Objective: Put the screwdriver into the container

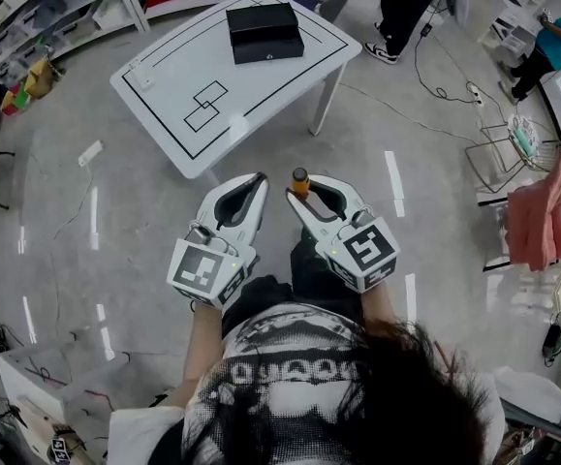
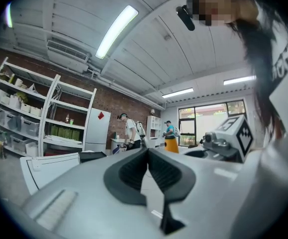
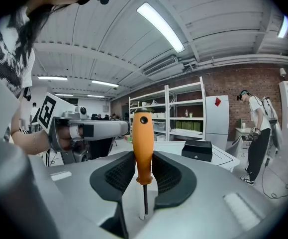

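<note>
The screwdriver (image 1: 300,179), with an orange handle (image 3: 143,146), stands upright between the jaws of my right gripper (image 1: 305,190), which is shut on it. Its thin metal shaft (image 3: 144,198) points down. My left gripper (image 1: 259,178) hangs close beside it on the left, jaws together with nothing between them (image 2: 147,152). The container, a black box (image 1: 264,32), sits on the far side of a white table (image 1: 178,105) ahead of both grippers. It also shows as the black box (image 3: 197,151) in the right gripper view and as the black box (image 2: 92,156) in the left gripper view.
A small white object (image 1: 142,76) lies at the table's left corner. Black outlines are drawn on the tabletop. Storage shelves (image 1: 57,8) line the back left. Cables and a power strip (image 1: 90,152) lie on the floor. A rack with pink cloth (image 1: 545,211) stands right. People (image 1: 401,8) stand beyond the table.
</note>
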`<state>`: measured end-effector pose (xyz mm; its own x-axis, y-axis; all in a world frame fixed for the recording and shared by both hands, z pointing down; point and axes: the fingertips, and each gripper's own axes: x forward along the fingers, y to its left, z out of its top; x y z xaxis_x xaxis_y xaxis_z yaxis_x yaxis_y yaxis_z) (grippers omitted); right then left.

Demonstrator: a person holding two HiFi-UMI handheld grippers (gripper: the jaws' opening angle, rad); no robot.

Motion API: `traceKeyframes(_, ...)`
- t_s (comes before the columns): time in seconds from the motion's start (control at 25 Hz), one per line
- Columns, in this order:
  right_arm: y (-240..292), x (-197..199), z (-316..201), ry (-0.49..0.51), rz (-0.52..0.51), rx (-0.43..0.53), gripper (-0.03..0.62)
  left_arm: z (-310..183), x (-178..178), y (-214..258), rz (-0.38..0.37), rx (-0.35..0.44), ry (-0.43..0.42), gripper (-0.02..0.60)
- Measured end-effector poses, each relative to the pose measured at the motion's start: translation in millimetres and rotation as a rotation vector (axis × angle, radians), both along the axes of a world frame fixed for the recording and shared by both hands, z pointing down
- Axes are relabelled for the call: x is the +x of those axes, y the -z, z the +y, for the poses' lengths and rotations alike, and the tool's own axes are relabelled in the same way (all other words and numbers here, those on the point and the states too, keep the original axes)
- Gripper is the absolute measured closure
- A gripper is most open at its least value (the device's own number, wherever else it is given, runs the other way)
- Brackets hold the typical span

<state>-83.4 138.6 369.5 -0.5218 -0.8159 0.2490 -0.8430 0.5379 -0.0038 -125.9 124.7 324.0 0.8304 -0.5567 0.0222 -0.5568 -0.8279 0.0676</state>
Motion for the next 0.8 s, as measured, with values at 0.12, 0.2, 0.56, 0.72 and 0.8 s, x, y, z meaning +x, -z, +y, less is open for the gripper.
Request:
traceKeyframes(0.12,-3,19,-26,0.02,-0.007,-0.004,0.49,-27,18,-4,-0.011,-0.008,0.021,0.581)
traceKeyframes(0.2,-7,35,-46,0.036,-0.005,-0.01,0.49,-48,35,-7,-0.017,-0.015,0.035,0.581)
traceKeyframes(0.56,-7,124,-130,0.087,-0.008,-0.018,0.49,-125,120,-5,-0.024,-0.025,0.088,0.581)
traceKeyframes(0.72,-13,154,-159,0.112,-0.013,-0.026,0.49,-154,148,-10,-0.039,-0.034,0.122,0.581)
traceKeyframes(0.8,-14,166,-173,0.128,-0.014,-0.026,0.49,-166,159,-10,-0.039,-0.035,0.139,0.581)
